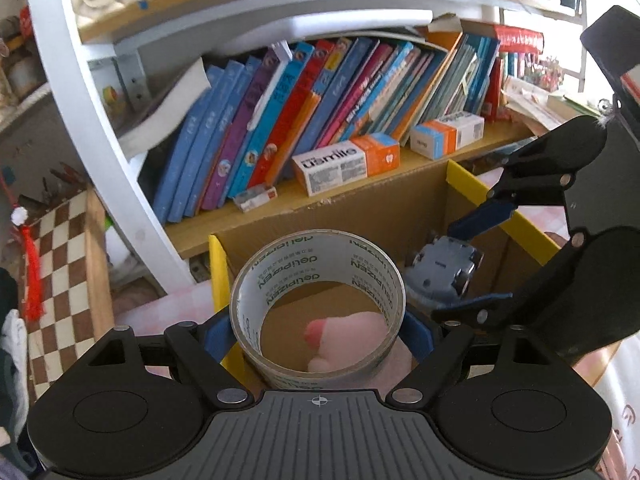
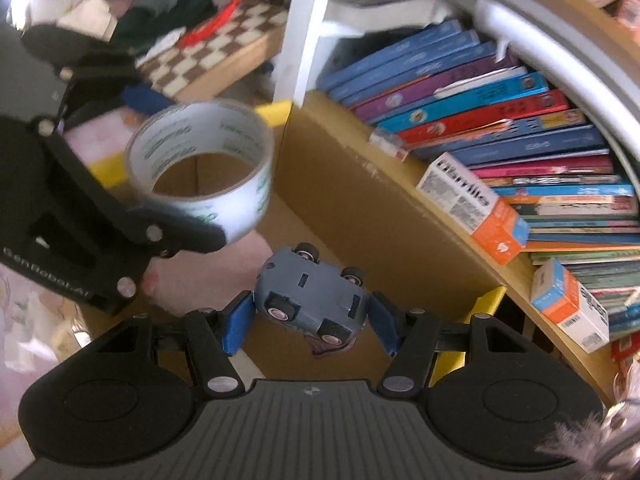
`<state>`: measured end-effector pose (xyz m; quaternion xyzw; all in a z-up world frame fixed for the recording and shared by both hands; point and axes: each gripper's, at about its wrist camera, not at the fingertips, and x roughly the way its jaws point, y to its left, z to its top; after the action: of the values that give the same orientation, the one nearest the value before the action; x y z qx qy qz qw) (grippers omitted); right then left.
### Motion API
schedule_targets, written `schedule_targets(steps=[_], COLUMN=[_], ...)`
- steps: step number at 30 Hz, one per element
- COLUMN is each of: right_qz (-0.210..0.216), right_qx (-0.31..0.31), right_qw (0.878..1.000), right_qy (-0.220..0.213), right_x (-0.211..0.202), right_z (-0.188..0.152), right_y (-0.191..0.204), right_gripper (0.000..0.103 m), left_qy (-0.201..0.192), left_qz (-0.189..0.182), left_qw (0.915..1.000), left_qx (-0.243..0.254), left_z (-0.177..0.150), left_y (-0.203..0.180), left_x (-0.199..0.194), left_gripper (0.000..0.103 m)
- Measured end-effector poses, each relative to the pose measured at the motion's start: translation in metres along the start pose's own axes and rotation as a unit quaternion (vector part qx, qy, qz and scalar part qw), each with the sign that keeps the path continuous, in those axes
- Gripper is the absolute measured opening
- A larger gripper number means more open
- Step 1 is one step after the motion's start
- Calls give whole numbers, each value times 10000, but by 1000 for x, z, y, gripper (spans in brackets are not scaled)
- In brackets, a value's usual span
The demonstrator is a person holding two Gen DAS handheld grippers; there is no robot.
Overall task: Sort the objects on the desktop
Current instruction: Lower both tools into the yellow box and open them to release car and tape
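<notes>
Fingers, left gripper (image 1: 318, 332): blue fingers (image 1: 218, 336) are clamping the outside of a roll of clear packing tape (image 1: 318, 308), one on each side; the roll is standing with its hole facing the camera and is hanging over the near edge of the box.
Fingers, right gripper (image 2: 310, 318): blue fingers (image 2: 236, 328) are gripping a small grey toy car (image 2: 310, 300) by its ends, wheels and underside turned toward the camera; the car is hanging above the box interior, touching nothing else.
Step in hand: both hands are carrying their items over the open cardboard box (image 1: 400, 208); judged from that, the depositing stage of the sorting is under way, with neither item let go yet.
Box contents: something soft and pink (image 1: 340, 340) is lying on the box floor, seen through the tape's hole; what it is I cannot tell.
Box edges: yellow strips (image 1: 480, 192) are running along the flap edges, and the right gripper is sitting just beside the far right one.
Next move: each hand probably needs to lower a little inside the walls, then spread its fingers so the item drops onto the box floor; the two grippers are close together, so releasing one at a time looks safer.
Risk: the tape may roll once freed, and the car may land on its roof.
Beyond the box: a wooden shelf (image 1: 280, 216) is carrying leaning books (image 1: 280, 120) and small orange-and-white cartons (image 1: 346, 162), untouched.
</notes>
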<state>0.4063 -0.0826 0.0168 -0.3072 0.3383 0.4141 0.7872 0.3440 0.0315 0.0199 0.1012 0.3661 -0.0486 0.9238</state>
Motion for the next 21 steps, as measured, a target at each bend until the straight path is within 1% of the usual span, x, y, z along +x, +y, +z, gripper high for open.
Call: schedule_targets(steps=[7, 13, 21], right_qz=[199, 305, 478], right_qx=[-371, -436, -483], right_qw=[9979, 9966, 9945], right_qy=[496, 636, 792], right_x=[25, 34, 41], right_z=[-2, -2, 2], right_y=[4, 4, 2], right_gripper=[60, 60, 60], left_qy=[270, 480, 639], left_qz=[-163, -254, -362], left_qw=[9995, 9985, 9973], left_qx=[52, 110, 55], left_z=[0, -2, 0], left_y=[-5, -9, -6], left_x=[21, 35, 41], left_gripper=[85, 85, 86])
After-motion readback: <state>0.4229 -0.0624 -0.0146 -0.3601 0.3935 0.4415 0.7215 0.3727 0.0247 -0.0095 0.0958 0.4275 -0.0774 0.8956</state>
